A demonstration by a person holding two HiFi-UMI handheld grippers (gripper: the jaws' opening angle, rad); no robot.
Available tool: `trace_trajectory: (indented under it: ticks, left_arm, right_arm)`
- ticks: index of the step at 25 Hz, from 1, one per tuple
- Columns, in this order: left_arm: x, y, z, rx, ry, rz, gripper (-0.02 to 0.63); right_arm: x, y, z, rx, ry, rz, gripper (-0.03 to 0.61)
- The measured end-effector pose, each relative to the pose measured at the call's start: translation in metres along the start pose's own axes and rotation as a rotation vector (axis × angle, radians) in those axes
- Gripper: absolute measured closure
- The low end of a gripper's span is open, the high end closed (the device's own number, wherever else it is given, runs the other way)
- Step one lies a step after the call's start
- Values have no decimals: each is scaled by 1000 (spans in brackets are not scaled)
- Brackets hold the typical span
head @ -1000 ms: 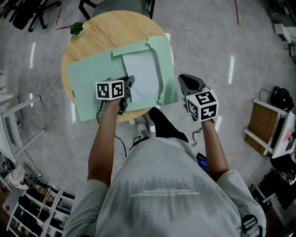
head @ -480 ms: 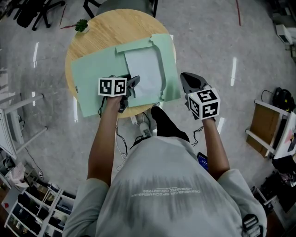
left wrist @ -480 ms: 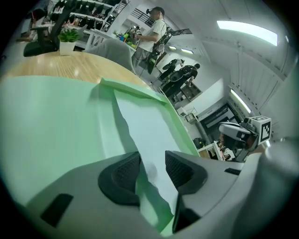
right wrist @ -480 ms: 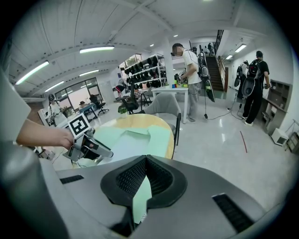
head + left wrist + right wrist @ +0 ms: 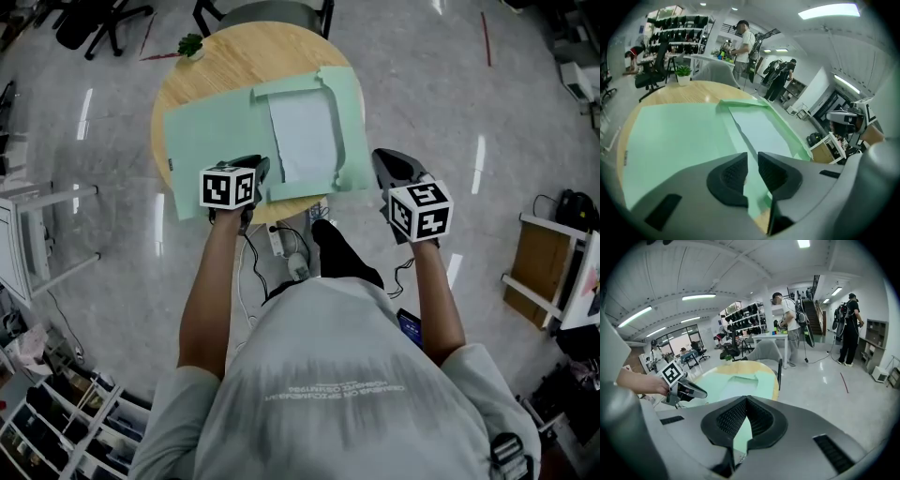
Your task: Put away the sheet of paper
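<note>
Paper-wise, found the sheet (image 5: 302, 141) lying in the open green folder (image 5: 216, 150) on the table (image 5: 234, 66); still needed that folder shut, with left gripper (image 5: 752, 155) jaws closing about its near edge, right gripper (image 5: 746, 401) pinched together, empty.

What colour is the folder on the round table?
The folder is pale mint green; the head view shows it best.

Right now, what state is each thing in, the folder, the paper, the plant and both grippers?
green folder: open, flat on the round table, near corners overhanging.
sheet of paper: flat in the folder's right half, exposed.
potted plant: upright at the table's far edge.
left gripper: jaws narrowly apart and closing, at the folder's near edge, not pressing it.
right gripper: shut, empty, beside the table.
</note>
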State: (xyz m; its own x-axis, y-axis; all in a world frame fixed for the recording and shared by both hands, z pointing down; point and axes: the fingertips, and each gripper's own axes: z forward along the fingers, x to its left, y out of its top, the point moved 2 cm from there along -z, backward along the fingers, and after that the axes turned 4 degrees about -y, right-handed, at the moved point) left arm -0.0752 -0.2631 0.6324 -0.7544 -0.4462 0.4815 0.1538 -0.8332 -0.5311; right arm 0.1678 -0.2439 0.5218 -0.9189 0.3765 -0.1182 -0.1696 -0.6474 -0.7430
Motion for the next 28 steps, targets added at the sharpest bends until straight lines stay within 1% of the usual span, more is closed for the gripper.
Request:
trace_trajectory:
  ticks: [2,4,6,9,12,15,19,21,28]
  left_arm:
    - [0,-2,-18,-38,39,19,559]
    - [-2,-5,-37,-76,80,33,573]
    - [-7,-8,-56,-112,106,53,582]
    - [-20,-12,-85,-176,102,68,591]
    - [-41,-11,-114,-247,82,95,594]
    - [-66,-10,-145,-307,85,164,594]
    - [-100,-8,-189,-392,98,292,594]
    - [-117,-9,-211,-429,107,348,594]
    - [-169,-9,-284,-553,138,487,594]
  right_arm:
    - [3,1,-12,-17,-16,-24,551]
    - [8,1,-26,-30,-31,-59,550]
    - [14,3,-42,-54,-31,-56,550]
    - [25,7,-71,-99,-43,-52,551]
    - [39,11,-99,-130,-65,-105,551]
    - [57,17,-123,-171,-65,-152,550]
    - [84,31,-154,-244,-38,-181,551]
    - [100,34,-169,-264,-28,-205,551]
    - [145,39,-218,-319,-32,-304,551]
